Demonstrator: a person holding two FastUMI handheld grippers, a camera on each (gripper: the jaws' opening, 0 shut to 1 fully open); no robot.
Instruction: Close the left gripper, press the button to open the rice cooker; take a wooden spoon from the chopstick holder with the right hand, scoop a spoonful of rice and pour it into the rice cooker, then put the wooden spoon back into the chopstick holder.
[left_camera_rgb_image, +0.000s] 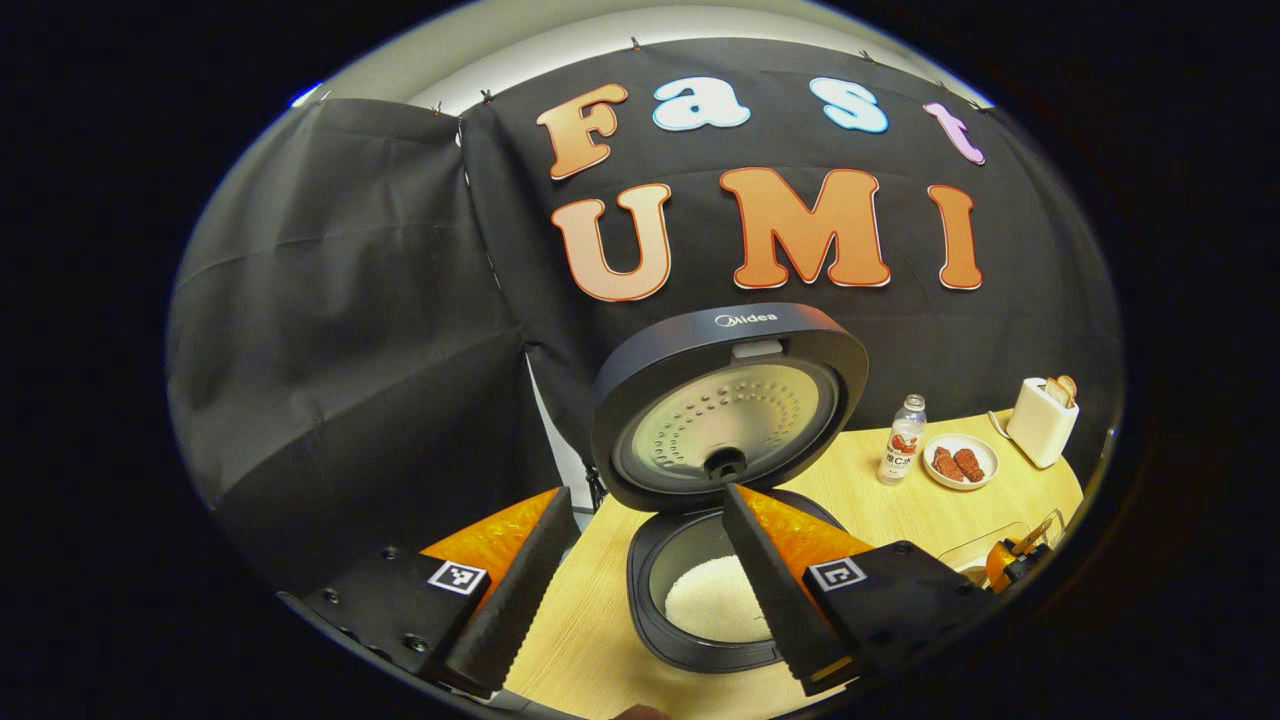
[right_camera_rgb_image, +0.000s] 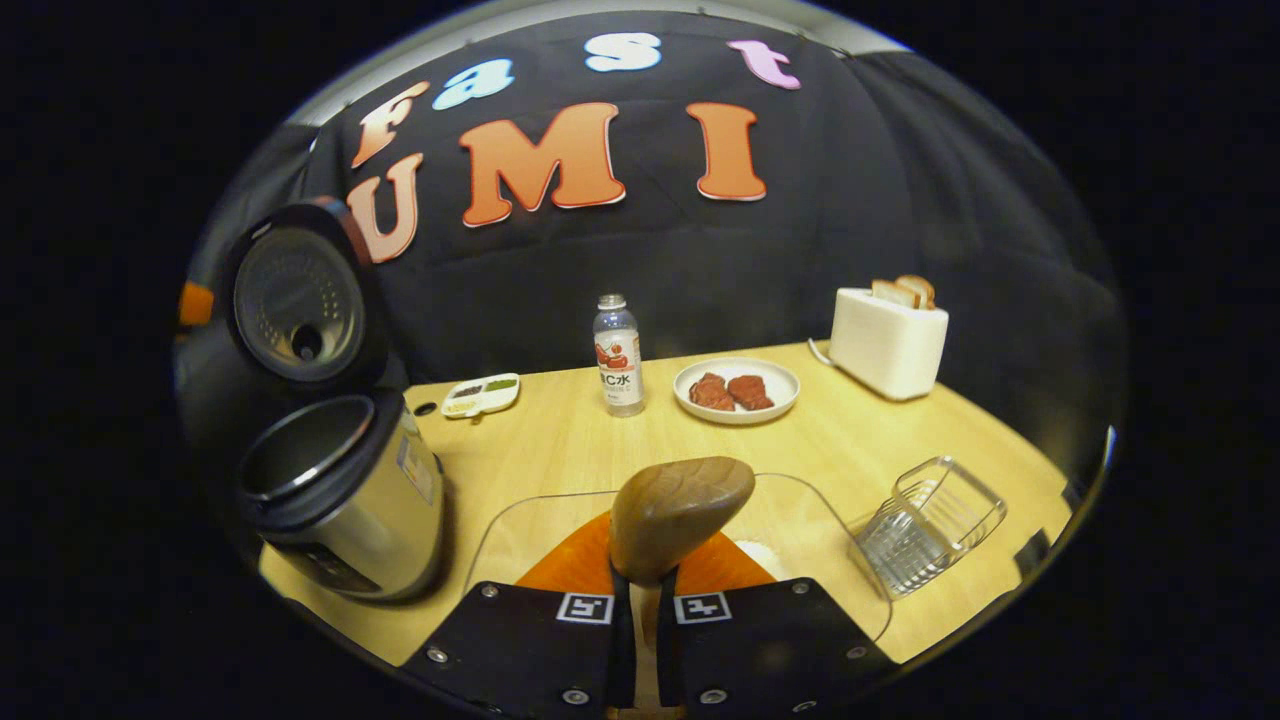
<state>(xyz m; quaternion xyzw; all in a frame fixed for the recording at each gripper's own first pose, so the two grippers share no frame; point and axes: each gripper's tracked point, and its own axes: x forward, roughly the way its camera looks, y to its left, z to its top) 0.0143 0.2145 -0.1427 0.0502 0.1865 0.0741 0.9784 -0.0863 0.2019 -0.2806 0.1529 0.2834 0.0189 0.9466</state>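
The rice cooker (left_camera_rgb_image: 700, 610) stands open with its lid (left_camera_rgb_image: 730, 400) raised, and white rice (left_camera_rgb_image: 715, 600) lies in the pot. My left gripper (left_camera_rgb_image: 645, 495) hangs open just in front of the cooker, one finger to each side of the pot, holding nothing. My right gripper (right_camera_rgb_image: 643, 580) is shut on the wooden spoon (right_camera_rgb_image: 680, 510). The spoon's bowl sticks forward over a clear container (right_camera_rgb_image: 830, 530) with some rice (right_camera_rgb_image: 758, 552) in it. A wire chopstick holder (right_camera_rgb_image: 935, 520) sits to the right of the container. In the right gripper view the open cooker (right_camera_rgb_image: 340, 490) stands at the left.
On the wooden table (right_camera_rgb_image: 560, 440) stand a water bottle (right_camera_rgb_image: 618, 355), a plate with meat pieces (right_camera_rgb_image: 737, 390), a white toaster with bread (right_camera_rgb_image: 888, 340) and a small condiment dish (right_camera_rgb_image: 482, 394). Black cloth walls the back. The table's edge runs close at the right.
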